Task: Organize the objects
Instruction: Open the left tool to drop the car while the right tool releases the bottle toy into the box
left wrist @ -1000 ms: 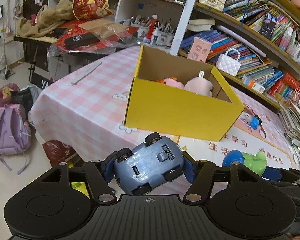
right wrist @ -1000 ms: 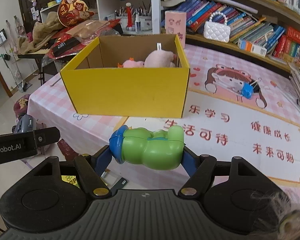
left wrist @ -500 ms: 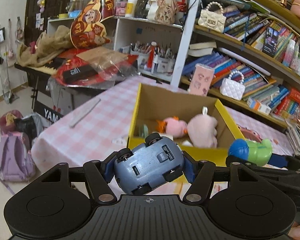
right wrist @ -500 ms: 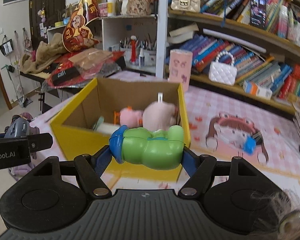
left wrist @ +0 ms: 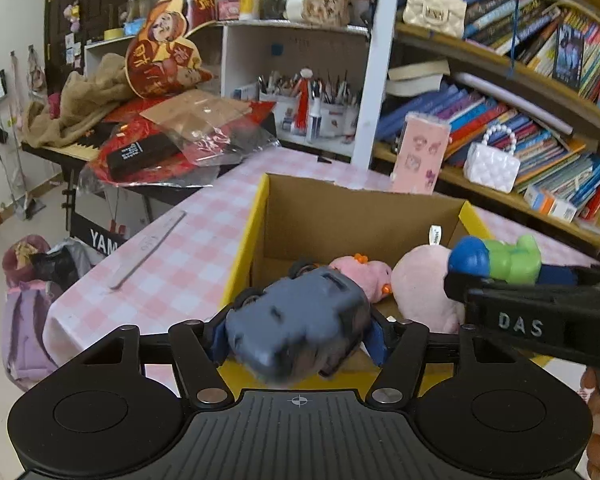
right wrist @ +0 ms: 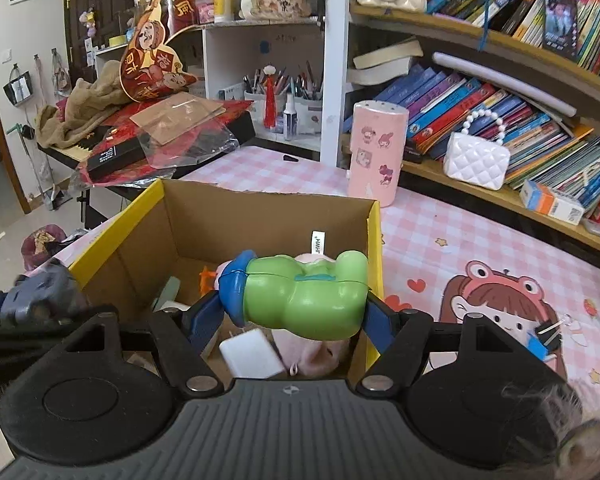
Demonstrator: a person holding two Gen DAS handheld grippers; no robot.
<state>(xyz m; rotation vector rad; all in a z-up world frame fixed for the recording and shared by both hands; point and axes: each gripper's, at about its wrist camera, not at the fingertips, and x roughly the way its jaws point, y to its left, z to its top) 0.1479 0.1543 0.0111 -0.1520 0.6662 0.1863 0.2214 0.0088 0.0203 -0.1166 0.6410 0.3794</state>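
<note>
The yellow cardboard box (right wrist: pixel 374 240) stands open on the pink-checked surface (right wrist: pixel 460 232), and everything here is placed relative to it. The left hand-held gripper (left wrist: pixel 298 330) hangs over the box's near-left corner with the blue toy car (left wrist: pixel 300 320) between its fingers; the car is blurred and tilted, wheels turned up and to the left. The jaws are closing at this moment, their blue pads touching the car's two ends.

The right hand-held gripper (right wrist: pixel 296 312) sits above the box's right half, clamped on the green toy with a blue cap (right wrist: pixel 300 300) — the toy lies crosswise, cap toward the box's left wall. In the left wrist view the same toy (left wrist: pixel 500 260) shows above the box's right wall.

Inside the box lie a large pink plush (left wrist: pixel 424 284) against the right wall, a smaller pink plush with orange bits (left wrist: pixel 360 272) near the middle, and a white block (right wrist: pixel 252 354) by the near wall.

Beyond the box's far-right corner a pink sticker-covered case (right wrist: pixel 376 152) stands upright on the surface. To the box's left a long metal ruler (left wrist: pixel 152 248) lies flat — well apart from it. Behind the box, a bookshelf holds a white quilted handbag (right wrist: pixel 476 160).
</note>
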